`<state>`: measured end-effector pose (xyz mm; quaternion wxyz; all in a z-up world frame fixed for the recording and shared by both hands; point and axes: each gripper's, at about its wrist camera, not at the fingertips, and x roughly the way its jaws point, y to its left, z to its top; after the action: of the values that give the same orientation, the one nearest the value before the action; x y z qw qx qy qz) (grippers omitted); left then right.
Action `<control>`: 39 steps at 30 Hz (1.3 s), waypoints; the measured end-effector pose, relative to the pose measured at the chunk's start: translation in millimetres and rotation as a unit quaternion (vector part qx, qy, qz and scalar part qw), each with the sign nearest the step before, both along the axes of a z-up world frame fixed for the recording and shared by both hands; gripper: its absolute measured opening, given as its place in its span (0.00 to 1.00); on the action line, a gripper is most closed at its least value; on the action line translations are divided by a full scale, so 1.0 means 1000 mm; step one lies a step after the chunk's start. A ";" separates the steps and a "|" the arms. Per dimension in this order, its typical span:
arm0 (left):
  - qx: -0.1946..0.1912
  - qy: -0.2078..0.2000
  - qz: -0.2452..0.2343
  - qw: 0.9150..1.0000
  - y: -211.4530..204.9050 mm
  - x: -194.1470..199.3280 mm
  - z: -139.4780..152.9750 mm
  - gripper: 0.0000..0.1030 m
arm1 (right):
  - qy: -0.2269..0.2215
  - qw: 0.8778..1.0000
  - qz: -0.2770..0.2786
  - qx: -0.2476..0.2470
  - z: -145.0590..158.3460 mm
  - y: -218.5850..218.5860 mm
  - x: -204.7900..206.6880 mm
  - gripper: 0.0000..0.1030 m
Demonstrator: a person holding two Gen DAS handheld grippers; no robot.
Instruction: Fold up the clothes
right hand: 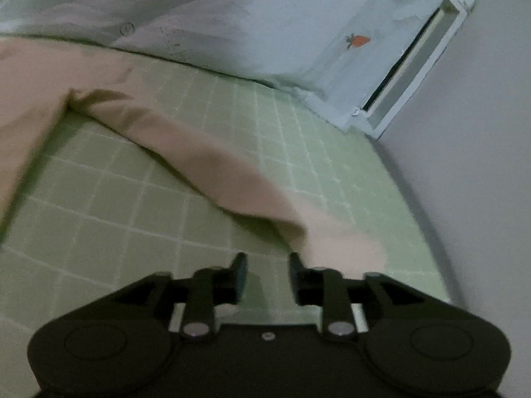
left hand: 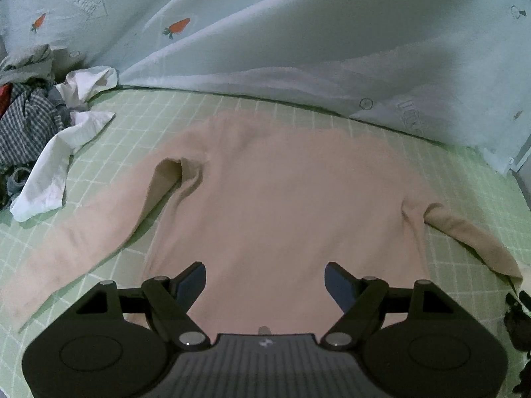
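Note:
A pale pink long-sleeved top lies spread flat on a green checked sheet, both sleeves out to the sides. My left gripper is open and empty, just above the top's near hem. In the right wrist view the top's right sleeve runs diagonally toward my right gripper, and its cuff lies just beyond and right of the fingertips. The right gripper is open, jaws partly apart, with nothing between them.
A pile of clothes sits at the far left: a white garment and a checked one. A pale carrot-print duvet is bunched along the back. A white bed frame and grey wall bound the right side.

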<state>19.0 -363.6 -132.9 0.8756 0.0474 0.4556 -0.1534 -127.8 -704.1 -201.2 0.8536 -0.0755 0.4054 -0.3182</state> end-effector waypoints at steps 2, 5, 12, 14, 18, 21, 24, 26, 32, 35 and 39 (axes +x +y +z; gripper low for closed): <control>0.004 0.004 -0.002 1.000 -0.002 0.001 -0.001 0.77 | -0.027 0.999 -0.012 0.024 0.005 -0.005 -0.006 0.46; 0.013 -0.001 -0.013 1.000 -0.007 -0.001 -0.001 0.77 | -0.100 0.987 -0.085 0.095 0.013 -0.035 -0.018 0.61; 0.025 0.006 -0.018 1.000 -0.012 0.000 -0.004 0.77 | -0.203 0.939 -0.207 0.184 0.025 -0.107 -0.024 0.78; 0.028 0.011 -0.016 0.999 -0.014 0.001 -0.006 0.77 | -0.214 0.930 -0.223 0.199 0.024 -0.122 -0.018 0.82; 0.035 0.019 -0.010 0.999 -0.016 0.004 -0.010 0.77 | -0.183 0.921 -0.257 0.228 0.005 -0.150 0.006 0.82; 0.038 0.024 -0.002 0.999 -0.017 0.007 -0.012 0.77 | -0.185 0.905 -0.285 0.255 -0.006 -0.161 0.009 0.82; 0.037 0.035 0.007 0.999 -0.015 0.012 -0.015 0.77 | -0.183 0.908 -0.287 0.244 -0.009 -0.159 0.012 0.82; 0.038 0.039 0.010 0.998 -0.015 0.014 -0.017 0.77 | -0.177 0.915 -0.279 0.232 -0.009 -0.157 0.014 0.56; 0.031 0.042 0.010 0.999 -0.014 0.017 -0.019 0.77 | -0.197 0.906 -0.277 0.252 0.001 -0.174 0.003 0.01; 0.025 0.042 0.009 0.999 -0.013 0.017 -0.018 0.77 | -0.252 0.914 -0.236 0.215 0.035 -0.171 -0.008 0.01; 0.017 0.042 0.007 0.999 -0.012 0.016 -0.018 0.77 | -0.327 0.916 -0.178 0.150 0.089 -0.140 -0.036 0.00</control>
<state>35.2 -375.5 -150.5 0.8561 0.0522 0.4945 -0.1410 -163.6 -844.4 -112.3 0.8689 0.2357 0.1532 -0.4075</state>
